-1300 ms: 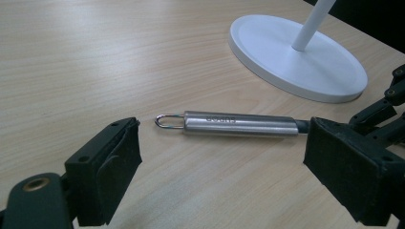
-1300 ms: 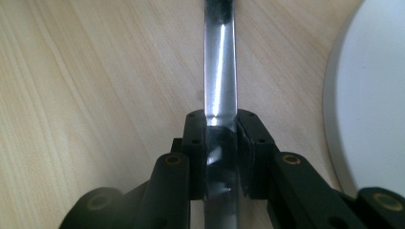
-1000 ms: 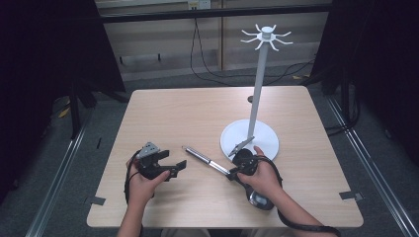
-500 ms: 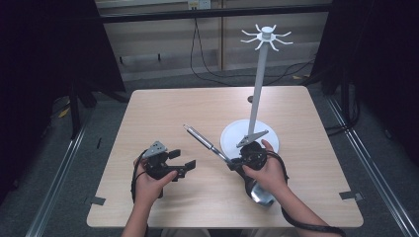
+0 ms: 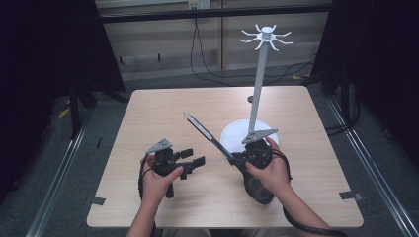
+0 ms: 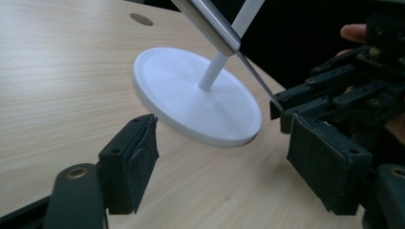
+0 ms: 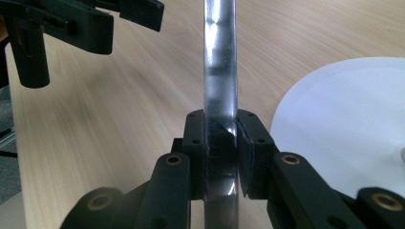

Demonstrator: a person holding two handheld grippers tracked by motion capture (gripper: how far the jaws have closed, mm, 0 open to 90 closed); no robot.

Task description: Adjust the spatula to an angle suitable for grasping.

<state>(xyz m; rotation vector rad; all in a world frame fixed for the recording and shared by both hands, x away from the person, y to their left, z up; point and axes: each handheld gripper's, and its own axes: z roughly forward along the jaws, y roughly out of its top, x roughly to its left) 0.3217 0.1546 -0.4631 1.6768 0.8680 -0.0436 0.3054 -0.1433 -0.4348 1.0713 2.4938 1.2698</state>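
Note:
My right gripper [image 5: 236, 158] is shut on one end of a long metal utensil [image 5: 201, 130], whose steel handle slants up and away to the left over the table. In the right gripper view the shiny shaft [image 7: 220, 71] is clamped between the jaws of the right gripper [image 7: 221, 157]. My left gripper [image 5: 190, 162] is open, a short way left of the right one, with nothing in it. In the left gripper view its pads [image 6: 136, 162] stand wide apart, with the utensil [image 6: 210, 21] above them and the right gripper [image 6: 310, 95] beyond.
A white hook stand [image 5: 257, 89] rises from a round base [image 5: 232, 136] just behind my right hand, with a ring of hooks [image 5: 267, 34] at its top. The wooden table [image 5: 158, 108] has dark floor and metal rails around it. Cables trail from both grippers.
The utensil's free end has swung up and away from the person. My left gripper has moved a little right, toward the right gripper, which has shifted slightly forward.

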